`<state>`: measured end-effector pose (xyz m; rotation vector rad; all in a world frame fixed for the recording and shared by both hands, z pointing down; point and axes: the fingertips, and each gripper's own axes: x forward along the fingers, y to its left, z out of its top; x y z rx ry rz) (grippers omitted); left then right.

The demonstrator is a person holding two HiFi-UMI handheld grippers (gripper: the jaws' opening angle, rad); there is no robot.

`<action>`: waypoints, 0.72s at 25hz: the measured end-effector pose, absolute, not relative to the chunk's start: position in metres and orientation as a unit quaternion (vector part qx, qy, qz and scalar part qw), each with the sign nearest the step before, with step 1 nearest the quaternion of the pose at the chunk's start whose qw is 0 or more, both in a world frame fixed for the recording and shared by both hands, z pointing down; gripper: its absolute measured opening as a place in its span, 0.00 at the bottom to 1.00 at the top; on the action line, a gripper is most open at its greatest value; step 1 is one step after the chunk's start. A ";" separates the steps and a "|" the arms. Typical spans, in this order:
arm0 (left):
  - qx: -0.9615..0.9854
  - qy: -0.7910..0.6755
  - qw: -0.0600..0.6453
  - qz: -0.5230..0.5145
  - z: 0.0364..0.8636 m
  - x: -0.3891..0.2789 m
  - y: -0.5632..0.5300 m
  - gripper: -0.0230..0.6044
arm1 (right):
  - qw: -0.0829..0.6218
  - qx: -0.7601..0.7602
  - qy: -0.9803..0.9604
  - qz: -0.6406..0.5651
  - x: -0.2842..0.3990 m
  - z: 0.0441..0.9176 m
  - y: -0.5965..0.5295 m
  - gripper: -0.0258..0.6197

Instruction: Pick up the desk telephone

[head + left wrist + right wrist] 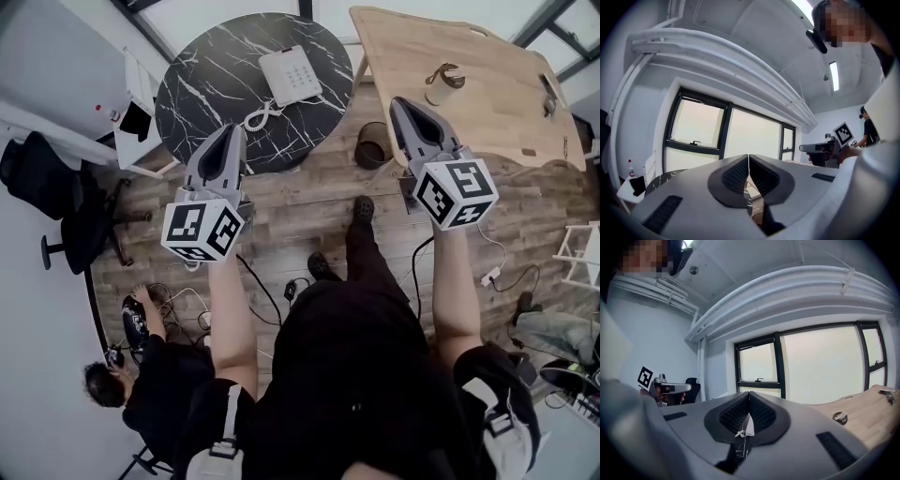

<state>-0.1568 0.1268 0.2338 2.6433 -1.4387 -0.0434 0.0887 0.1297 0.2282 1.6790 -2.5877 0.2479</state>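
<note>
Shut tight at the left gripper (pixel 232 129), jaws meeting pad to pad with nothing caught between. Same story at the right gripper (pixel 397 101): pressed together, empty. Both held out roughly level above the wooden floor (pixel 309 202), left one aimed at the round black marble counter (pixel 202 80), right one toward the pale wooden counter (pixel 487 89) beside it.

And there on the marble top, over toward its far right side: the desk telephone (pixel 290 75), white, lying flat, keypad up. Curling off its near edge toward the rim, a coiled cord (pixel 262 118). Not yet touched, well apart from both grippers.

Likely a light, hollow plastic shell: stiff, smooth, a bit slick on that polished stone. Probably apt to skate away if nudged from one side only. Best taken across the base by its two long edges, one gripper per side, and kept level in case the handset sits loose in its cradle. Worth minding the springy cord, which could tug or snag on the lift. First, though, both jaws to open.
</note>
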 end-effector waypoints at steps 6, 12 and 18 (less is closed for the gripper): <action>0.869 -0.491 0.066 -0.002 0.241 -0.150 0.101 0.07 | 0.026 0.520 -0.849 0.089 0.091 0.239 0.095 0.09; 0.857 -0.511 0.060 0.011 0.240 -0.138 0.060 0.07 | 0.032 0.491 -0.866 0.094 0.091 0.245 0.041 0.09; 0.846 -0.529 0.061 0.017 0.240 -0.119 0.019 0.07 | 0.039 0.462 -0.880 0.101 0.099 0.250 -0.013 0.09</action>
